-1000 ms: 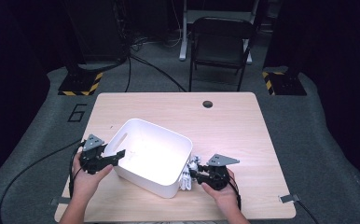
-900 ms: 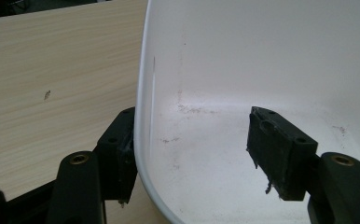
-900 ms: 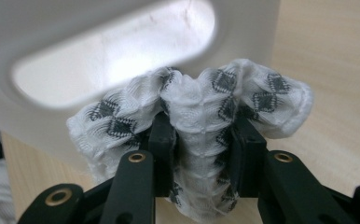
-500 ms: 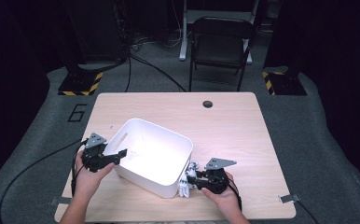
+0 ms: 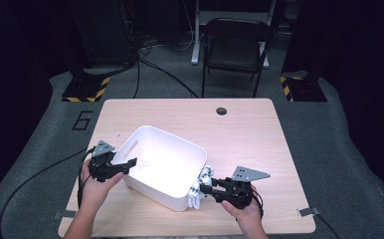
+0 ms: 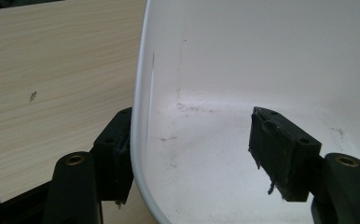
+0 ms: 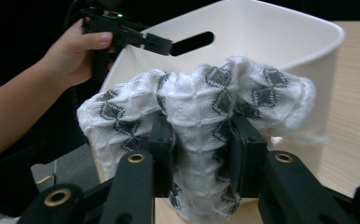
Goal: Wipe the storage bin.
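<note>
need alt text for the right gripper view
The right gripper has its black jaws shut on a bunched white cloth with dark diamond patterns. Behind the cloth stands a white tub on a wooden table, and a hand holds the left gripper at the tub's far rim.

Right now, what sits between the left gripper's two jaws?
The white bin's side wall: in the left gripper view the left gripper straddles the rim, one jaw outside against it, one inside, apart from the wall.

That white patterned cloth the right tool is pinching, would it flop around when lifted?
Probably yes. The cloth bunches and folds over both sides of the right tool, so it looks soft and limp. It seems light, though the hanging ends might snag on the rim of the white bin.
</note>
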A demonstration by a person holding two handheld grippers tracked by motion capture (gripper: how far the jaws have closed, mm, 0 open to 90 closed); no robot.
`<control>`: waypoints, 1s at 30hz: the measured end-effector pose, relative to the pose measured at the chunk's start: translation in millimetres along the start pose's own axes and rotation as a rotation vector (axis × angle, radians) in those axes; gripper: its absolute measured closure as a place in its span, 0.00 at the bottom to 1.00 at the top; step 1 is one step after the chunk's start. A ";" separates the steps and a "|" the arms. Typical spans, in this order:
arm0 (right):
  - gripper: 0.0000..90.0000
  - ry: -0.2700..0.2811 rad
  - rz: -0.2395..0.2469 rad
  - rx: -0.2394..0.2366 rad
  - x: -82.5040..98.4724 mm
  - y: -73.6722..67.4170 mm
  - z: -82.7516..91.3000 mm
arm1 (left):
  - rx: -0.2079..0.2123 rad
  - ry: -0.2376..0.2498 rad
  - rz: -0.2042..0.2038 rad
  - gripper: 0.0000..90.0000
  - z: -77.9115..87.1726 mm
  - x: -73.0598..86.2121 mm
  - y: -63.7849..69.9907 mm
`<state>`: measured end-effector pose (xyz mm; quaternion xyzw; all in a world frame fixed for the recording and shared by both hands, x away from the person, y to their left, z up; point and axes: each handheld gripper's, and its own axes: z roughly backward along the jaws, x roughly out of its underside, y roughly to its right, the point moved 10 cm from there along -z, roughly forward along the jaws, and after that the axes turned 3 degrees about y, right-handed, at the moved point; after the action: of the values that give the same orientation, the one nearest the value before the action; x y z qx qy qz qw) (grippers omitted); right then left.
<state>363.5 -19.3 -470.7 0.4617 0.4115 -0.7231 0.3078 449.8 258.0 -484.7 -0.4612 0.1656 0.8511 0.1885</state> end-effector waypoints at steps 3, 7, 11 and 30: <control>0.72 -0.028 0.027 -0.005 3.5 -6.9 -7.0 | -0.002 -0.009 0.001 0.39 1.3 0.9 0.1; 0.72 -0.048 0.015 0.011 12.6 -6.4 -14.4 | -0.013 0.003 0.006 0.40 1.0 0.5 0.1; 0.73 -0.047 0.020 0.012 12.8 -6.3 -14.6 | -0.018 0.003 0.004 0.41 1.2 0.4 0.3; 0.73 -0.119 -0.032 0.147 32.8 26.1 -26.3 | -0.054 0.009 0.036 0.37 1.9 1.6 0.0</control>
<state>383.4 -10.6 -515.3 0.4328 0.3455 -0.7823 0.2853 447.6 259.2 -485.0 -0.4667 0.1516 0.8565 0.1597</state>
